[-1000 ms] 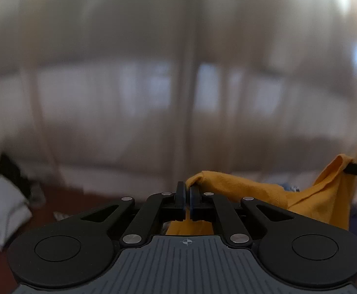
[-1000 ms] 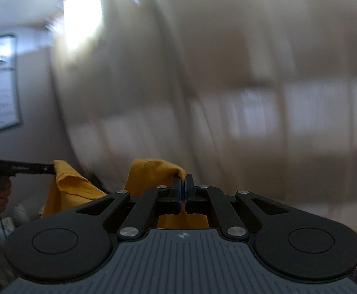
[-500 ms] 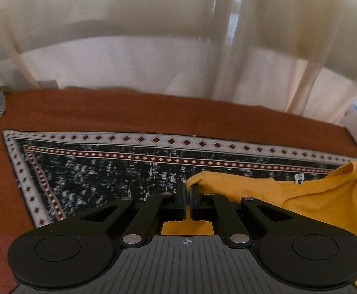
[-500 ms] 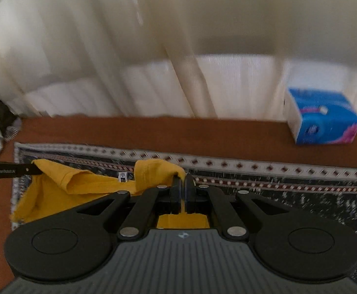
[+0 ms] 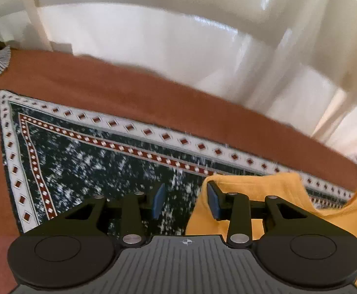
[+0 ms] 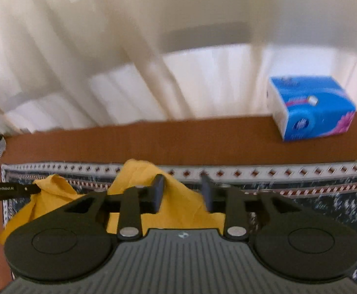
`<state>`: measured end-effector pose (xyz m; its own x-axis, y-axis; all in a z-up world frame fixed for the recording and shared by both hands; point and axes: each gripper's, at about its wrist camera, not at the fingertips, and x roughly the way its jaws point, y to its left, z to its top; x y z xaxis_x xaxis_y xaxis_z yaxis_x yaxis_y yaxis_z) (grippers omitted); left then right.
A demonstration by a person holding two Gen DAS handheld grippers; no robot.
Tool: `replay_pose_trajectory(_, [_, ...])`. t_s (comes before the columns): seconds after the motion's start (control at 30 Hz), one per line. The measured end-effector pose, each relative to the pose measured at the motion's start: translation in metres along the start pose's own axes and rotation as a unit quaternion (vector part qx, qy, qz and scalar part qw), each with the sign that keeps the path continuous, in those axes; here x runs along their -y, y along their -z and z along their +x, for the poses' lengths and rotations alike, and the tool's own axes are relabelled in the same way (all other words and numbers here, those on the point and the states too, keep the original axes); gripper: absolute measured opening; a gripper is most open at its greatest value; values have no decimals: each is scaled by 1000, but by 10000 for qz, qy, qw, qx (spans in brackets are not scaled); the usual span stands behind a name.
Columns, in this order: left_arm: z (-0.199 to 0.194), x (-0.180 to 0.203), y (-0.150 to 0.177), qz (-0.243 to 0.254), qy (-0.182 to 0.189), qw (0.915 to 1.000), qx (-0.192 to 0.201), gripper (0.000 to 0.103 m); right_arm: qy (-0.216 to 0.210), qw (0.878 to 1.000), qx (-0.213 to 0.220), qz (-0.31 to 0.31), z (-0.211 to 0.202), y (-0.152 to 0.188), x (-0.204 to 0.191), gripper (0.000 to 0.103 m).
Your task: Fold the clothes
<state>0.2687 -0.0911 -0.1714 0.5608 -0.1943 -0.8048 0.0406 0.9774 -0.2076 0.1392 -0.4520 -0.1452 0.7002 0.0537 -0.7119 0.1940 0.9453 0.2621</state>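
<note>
Shirt (image 6: 178,203) was down on the patterned mat (image 5: 88,161), yellow, still bunched at the shoulders, no fold made as far as we could see. We had the left gripper (image 5: 185,202) with jaws opening; the gap between its pads showed only mat, and the shirt's edge draped over the outer side of the right-hand pad, so nothing was clamped. We had the right gripper (image 6: 182,193) with jaws opening too; yellow cloth lay between and under the pads, but they weren't pressing on it. From the right wrist view, the left gripper's tip sat at the shirt's other shoulder, collar between the two. We judged this the lay-out step: garment placed, both corners let go. Left to do: flatten it, then make the folds. Tissue box (image 6: 313,107) sat on the brown table (image 6: 154,142) near the curtain (image 6: 105,61), well apart from the shirt.
</note>
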Motion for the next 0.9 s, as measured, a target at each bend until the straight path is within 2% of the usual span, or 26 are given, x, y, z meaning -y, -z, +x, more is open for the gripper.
replay_pose_trajectory(0.07, [-7, -1, -1, -83, 17, 9999, 133, 54, -25, 9997, 258, 53, -9, -4, 6, 42])
replay_pose_trajectory(0.23, [-29, -3, -6, -224, 126, 9992, 292, 53, -7, 9992, 366, 161, -24, -9, 20, 42])
replay_pose_trajectory(0.33, [-52, 9, -4, 258, 290, 9985, 389, 54, -37, 9990, 432, 126, -42, -4, 29, 44])
replay_pose_trajectory(0.37, [-59, 13, -1, 437, 309, 9976, 446, 55, -36, 9990, 444, 70, -49, -1, 31, 51])
replay_pose_trajectory(0.43, [-74, 20, 9, 760, 272, 9950, 587, 59, 41, 9992, 402, -51, -61, 8, 37, 56])
replay_pose_trajectory(0.5, [-83, 18, 21, 973, 169, 9928, 672, 60, 186, 9993, 257, -184, -65, 22, 44, 56])
replay_pose_trajectory(0.57, [-86, 7, 35, 1156, 8, 9913, 629, 60, 295, 9992, 82, -260, -64, 37, 53, 56])
replay_pose_trajectory(0.67, [-83, -20, 57, 1282, -222, 9909, 343, 60, 387, 9988, -163, -270, -56, 59, 64, 56])
replay_pose_trajectory(0.73, [-82, -35, 68, 1321, -257, 9908, 111, 58, 415, 9987, -262, -140, -51, 70, 71, 56])
replay_pose_trajectory(0.9, [-78, -44, 79, 1441, -174, 9894, -68, 57, 382, 9985, -382, 113, -40, 83, 79, 55])
